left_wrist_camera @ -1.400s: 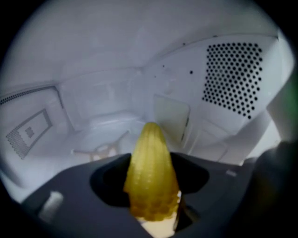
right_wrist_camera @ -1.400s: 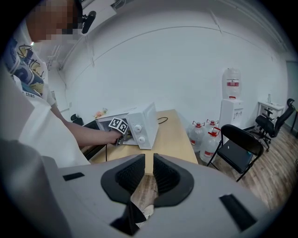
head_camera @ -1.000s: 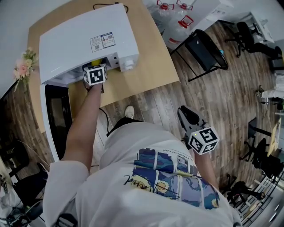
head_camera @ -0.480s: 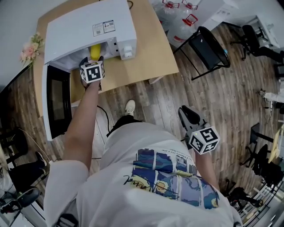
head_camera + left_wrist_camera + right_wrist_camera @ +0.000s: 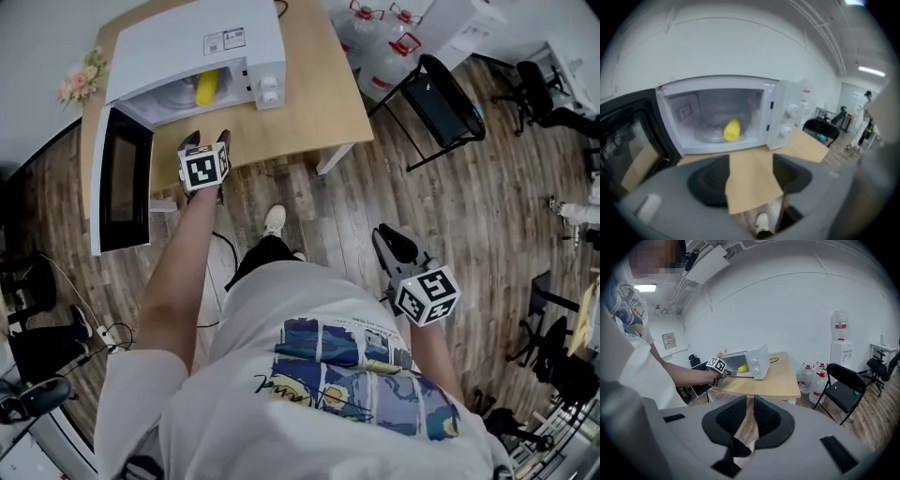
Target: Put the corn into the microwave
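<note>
Corn [image 5: 731,129]: yellow, rounded, tapered cob.

A brown wood-plank floor [image 5: 487,206] runs through the room. At the far left, a light wooden table [image 5: 319,94] stands near a plain white wall [image 5: 801,301]. A small bunch of pink flowers [image 5: 82,80] sits at its far left corner, and a black cable [image 5: 774,360] lies at its far edge. Just right of the table is a black folding chair [image 5: 441,98]. Beyond it, by the wall, are large water bottles [image 5: 816,383] with red caps and a white water dispenser [image 5: 840,341]. Farther right stand black office chairs [image 5: 536,94]. Long ceiling lights [image 5: 872,71] are lit overhead. A small framed notice [image 5: 669,340] hangs on the left wall.
</note>
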